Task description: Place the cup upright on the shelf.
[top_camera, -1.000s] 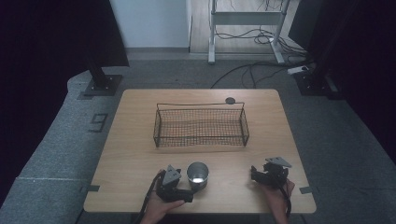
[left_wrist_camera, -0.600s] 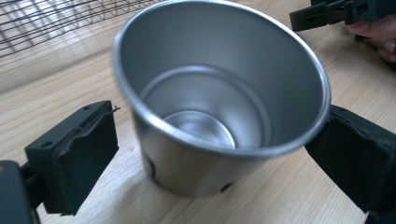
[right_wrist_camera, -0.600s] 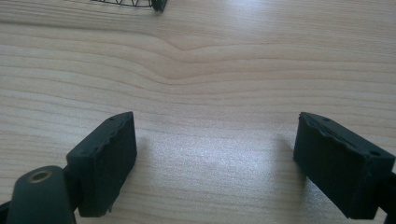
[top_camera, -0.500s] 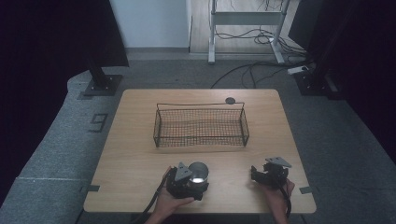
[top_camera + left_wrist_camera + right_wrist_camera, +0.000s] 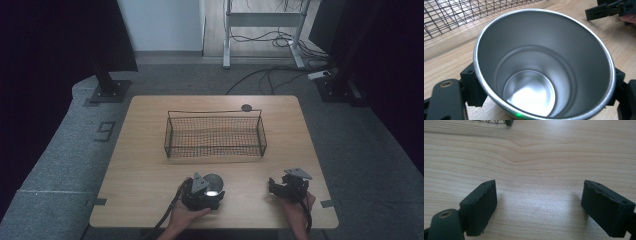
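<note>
Cup (image 5: 544, 67): round, shiny steel, tapering, nothing inside; upright on the wooden worktop (image 5: 145, 170), just in front of the wire basket (image 5: 215, 134).
Basket: black mesh, rectangular, nothing in it.
Left claw (image 5: 207, 192): just closed, clamped around cup.
Right claw (image 5: 539, 207): wide apart, holding nothing, right of cup.

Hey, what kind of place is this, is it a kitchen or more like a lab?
Most likely a lab or recording studio, not a kitchen. A lone wooden table stands on grey carpet between dark curtains, with cables on the floor behind it, and holds just a wire basket and a metal cup.
</note>
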`<act>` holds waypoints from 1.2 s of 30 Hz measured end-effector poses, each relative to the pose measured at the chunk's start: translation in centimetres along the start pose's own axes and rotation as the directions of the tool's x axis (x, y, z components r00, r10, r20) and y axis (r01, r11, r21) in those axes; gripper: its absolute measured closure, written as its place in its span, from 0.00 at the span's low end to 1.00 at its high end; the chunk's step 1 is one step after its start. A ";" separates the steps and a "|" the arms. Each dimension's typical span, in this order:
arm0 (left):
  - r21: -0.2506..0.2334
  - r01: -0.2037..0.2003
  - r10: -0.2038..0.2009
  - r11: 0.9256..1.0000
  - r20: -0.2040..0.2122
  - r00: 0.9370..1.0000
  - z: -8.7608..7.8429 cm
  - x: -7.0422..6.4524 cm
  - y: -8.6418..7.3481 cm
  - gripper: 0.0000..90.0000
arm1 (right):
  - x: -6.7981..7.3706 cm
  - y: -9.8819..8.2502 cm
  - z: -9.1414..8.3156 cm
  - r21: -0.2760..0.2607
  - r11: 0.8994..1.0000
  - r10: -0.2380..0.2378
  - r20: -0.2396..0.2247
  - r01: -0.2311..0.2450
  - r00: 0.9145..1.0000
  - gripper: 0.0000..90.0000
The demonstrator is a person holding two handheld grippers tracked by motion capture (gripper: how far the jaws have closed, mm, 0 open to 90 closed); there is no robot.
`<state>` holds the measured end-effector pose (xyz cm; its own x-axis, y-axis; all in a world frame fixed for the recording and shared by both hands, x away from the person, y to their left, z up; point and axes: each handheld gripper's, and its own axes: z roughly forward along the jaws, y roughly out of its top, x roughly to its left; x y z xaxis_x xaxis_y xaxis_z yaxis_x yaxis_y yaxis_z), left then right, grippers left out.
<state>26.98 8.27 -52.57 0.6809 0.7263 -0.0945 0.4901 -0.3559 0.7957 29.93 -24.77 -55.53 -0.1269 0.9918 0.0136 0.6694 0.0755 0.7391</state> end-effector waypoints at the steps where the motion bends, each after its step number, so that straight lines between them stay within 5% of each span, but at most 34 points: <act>1: 0.004 -0.003 0.003 1.000 0.010 1.000 -0.1 0.0 0.0 0.20 | 0.0 0.0 0.0 0.001 1.000 -0.001 0.001 0.001 1.000 0.15; 16: -0.073 0.000 0.004 0.997 0.054 0.999 -3.2 0.2 2.5 0.20 | 0.0 0.0 0.0 -0.001 1.000 0.001 0.000 -0.001 1.000 0.15; 36: -0.084 0.027 -0.024 0.996 0.035 0.999 -3.6 1.9 4.4 0.20 | 0.0 0.0 0.0 0.000 1.000 0.000 0.000 0.000 1.000 0.15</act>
<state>28.51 10.19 -47.11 0.6874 0.7137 -0.1346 0.4606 -0.2852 0.8406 29.93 -24.77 -55.53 -0.1264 0.9919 0.0136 0.6693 0.0751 0.7392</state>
